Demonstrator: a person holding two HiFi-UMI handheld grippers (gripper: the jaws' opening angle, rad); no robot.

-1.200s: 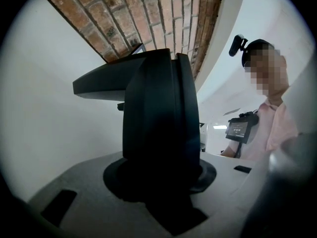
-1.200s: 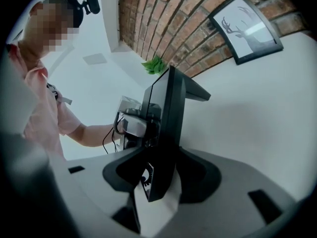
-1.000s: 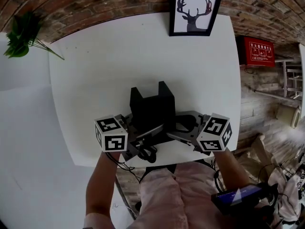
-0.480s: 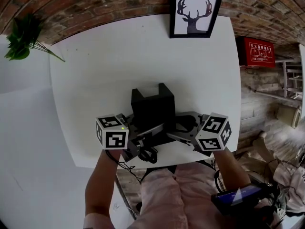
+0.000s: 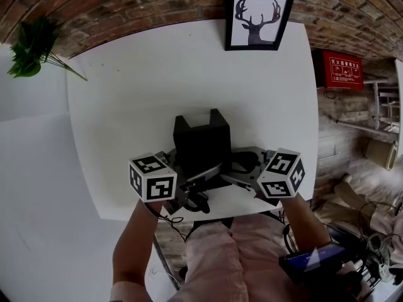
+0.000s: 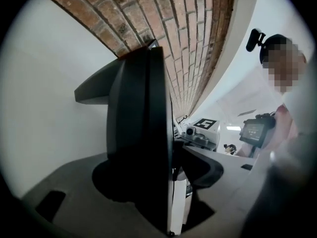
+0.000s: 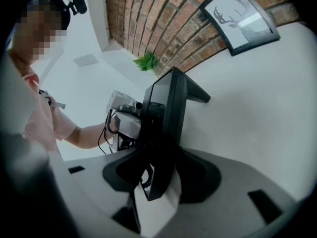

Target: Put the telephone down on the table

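Telephone [image 5: 201,140] in the head view: it looks set down on the white table [image 5: 119,106], at the end farthest from the deer picture [image 5: 259,14] and almost straight across from it. My left gripper [image 5: 196,173] and right gripper [image 5: 234,171] flank it, both on the side away from the deer picture. A coiled cord [image 5: 196,201] dangles past the table's edge there. That's worry number one. I reckon there's little table left on that far side, so a nudge away from the deer picture could send the telephone off.

Left gripper view now. My jaws have just been opening, and the telephone [image 6: 141,133] fills the space between them, tall and upright. White shows between its edge and one jaw, so I call this gripper released, with no squeeze. The danger here is backing out crooked: a jaw could drag the body and tip it.

Right gripper view. This gripper is clamped on the telephone's [image 7: 166,133] lower body, the cord [image 7: 146,175] curling beside one pad and the deer picture up beyond. A one-sided hold on a tall thing is the risk, because any twist of my wrist could lever it over. When I let go, the cord may also catch the pad and haul the telephone away from the deer picture, toward that edge.
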